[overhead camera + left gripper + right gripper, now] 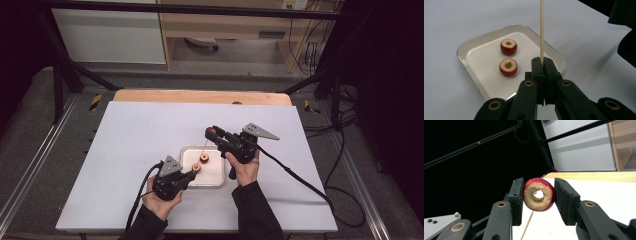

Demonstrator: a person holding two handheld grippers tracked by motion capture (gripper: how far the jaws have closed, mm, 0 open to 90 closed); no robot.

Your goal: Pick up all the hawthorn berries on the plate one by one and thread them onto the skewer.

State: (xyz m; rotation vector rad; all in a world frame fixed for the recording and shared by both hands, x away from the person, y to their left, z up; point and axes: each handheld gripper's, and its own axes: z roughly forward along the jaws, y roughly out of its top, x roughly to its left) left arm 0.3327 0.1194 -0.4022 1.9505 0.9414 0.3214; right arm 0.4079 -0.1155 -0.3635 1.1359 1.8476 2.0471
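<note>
The work in hand is threading cored red fruit slices onto a wooden skewer. The left gripper has its jaws clamped tight on the lower end of the skewer, which stands upright toward twelve o'clock in the left gripper view. The right gripper holds one cored slice pinched between its pads, hole facing the camera. In the high view this gripper sits at about one o'clock from the white tray, above the skewer's top.

Two further slices lie in the tray, at ten and nine o'clock from the left jaws. I see nothing on the skewer as yet. Judgement: early stage; first slice poised, not yet threaded, two left to pick up.
</note>
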